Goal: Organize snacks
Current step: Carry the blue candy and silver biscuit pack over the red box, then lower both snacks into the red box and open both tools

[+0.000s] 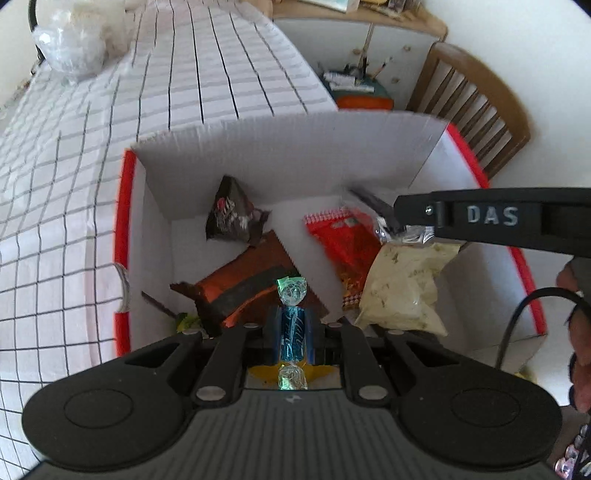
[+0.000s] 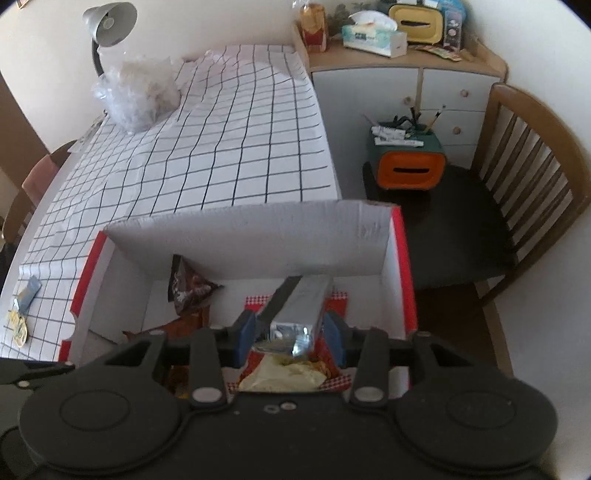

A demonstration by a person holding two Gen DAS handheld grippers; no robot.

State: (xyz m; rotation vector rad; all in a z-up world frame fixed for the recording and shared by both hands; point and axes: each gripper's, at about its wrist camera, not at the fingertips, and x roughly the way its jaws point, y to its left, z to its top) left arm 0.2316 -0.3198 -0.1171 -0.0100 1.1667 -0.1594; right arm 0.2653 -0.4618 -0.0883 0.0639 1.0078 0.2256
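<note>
A white cardboard box with red rims (image 1: 236, 147) (image 2: 243, 236) stands at the table's near edge. Inside lie a dark triangular packet (image 1: 231, 216) (image 2: 186, 284), a brown-orange wrapper (image 1: 243, 284) and a red checked packet (image 1: 343, 243). My left gripper (image 1: 292, 338) is shut on a blue twisted candy (image 1: 291, 332) above the box's near side. My right gripper (image 2: 290, 334) is shut on the silver top of a pale yellow snack bag (image 2: 295, 314) (image 1: 402, 291), which hangs over the box's right half; that gripper shows in the left wrist view (image 1: 410, 221).
A checked tablecloth (image 2: 229, 147) covers the table. A crumpled clear plastic bag (image 2: 136, 96) and a lamp (image 2: 109, 22) sit at its far end. Small snacks (image 2: 24, 306) lie left of the box. A wooden chair (image 2: 517, 177) holding an orange-green organizer (image 2: 408, 166) stands to the right.
</note>
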